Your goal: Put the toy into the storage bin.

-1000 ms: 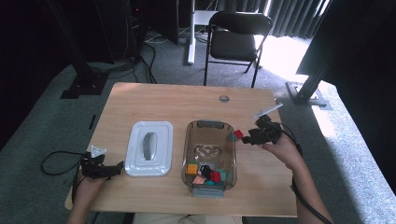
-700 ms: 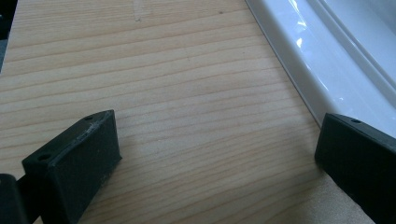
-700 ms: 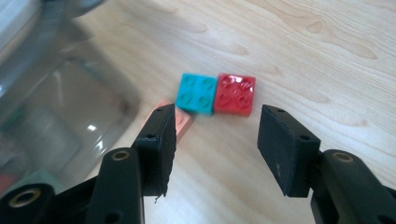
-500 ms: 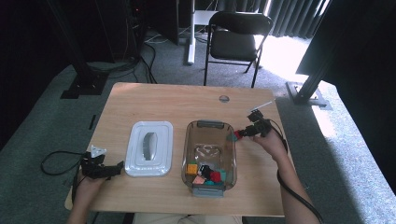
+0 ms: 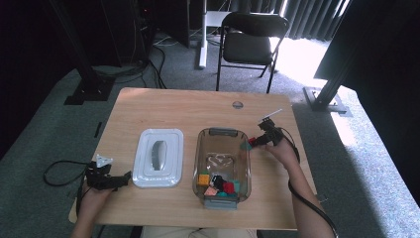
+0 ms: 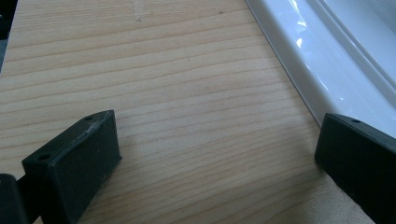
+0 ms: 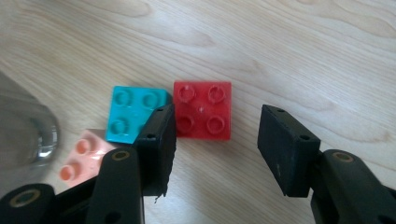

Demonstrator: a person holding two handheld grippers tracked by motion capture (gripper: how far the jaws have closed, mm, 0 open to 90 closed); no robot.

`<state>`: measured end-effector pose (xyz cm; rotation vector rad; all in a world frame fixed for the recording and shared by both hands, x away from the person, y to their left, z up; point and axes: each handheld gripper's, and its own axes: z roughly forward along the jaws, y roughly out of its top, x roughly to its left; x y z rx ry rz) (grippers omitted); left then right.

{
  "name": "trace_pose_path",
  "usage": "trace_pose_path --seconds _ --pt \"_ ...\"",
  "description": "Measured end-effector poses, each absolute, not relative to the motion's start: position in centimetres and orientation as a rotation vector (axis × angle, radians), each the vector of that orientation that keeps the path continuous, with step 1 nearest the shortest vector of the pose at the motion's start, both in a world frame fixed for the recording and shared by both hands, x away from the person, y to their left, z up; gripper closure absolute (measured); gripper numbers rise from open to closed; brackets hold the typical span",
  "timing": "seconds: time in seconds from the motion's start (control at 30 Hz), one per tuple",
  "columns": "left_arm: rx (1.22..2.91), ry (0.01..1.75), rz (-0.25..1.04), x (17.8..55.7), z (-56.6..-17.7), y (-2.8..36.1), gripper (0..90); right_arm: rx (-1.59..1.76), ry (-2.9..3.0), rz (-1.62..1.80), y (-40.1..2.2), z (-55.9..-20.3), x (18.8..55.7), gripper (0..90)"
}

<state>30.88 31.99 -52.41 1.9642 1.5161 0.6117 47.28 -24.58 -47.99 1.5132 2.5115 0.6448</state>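
I have brought my right gripper (image 7: 215, 140) down from above the clear bin (image 5: 247, 171) to the counter (image 7: 303, 51); its open, empty jaws straddle the red brick (image 7: 203, 109) ahead, ready to grasp. My left gripper (image 6: 215, 154) rests open beside the white lid (image 6: 336, 60).

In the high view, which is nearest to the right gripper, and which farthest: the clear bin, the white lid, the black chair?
1. Clear bin: just left of the right gripper, beside its rim.
2. White lid: further left, beyond the bin.
3. Black chair: farthest, on the floor behind the table.
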Motion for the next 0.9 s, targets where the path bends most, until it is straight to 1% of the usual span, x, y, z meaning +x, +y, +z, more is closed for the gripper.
trace_pose_path --seconds 0.23,0.37,0.6,0.67,0.77,0.9 --pt "1.964 1.516 0.612 30.9 -52.4 32.0 0.5 1.546 2.494 0.651 -25.2 -47.8 47.4 46.1" --pt "1.964 1.516 0.612 30.9 -52.4 32.0 0.5 1.54 2.503 0.651 -24.6 -47.7 47.8 45.0" --pt "1.964 1.516 0.612 30.9 -52.4 32.0 0.5 1.541 2.532 0.612 -23.6 -48.7 48.7 44.8" --pt "1.964 1.516 0.612 30.9 -52.4 32.0 0.5 1.535 2.533 0.592 -23.4 -48.9 48.9 48.6" --pt "1.964 1.516 0.612 30.9 -52.4 32.0 0.5 1.519 2.538 0.586 -23.3 -48.9 49.0 56.9" --pt "1.964 1.516 0.612 30.9 -52.4 32.0 0.5 1.496 2.548 0.542 -23.2 -48.6 48.8 58.6"
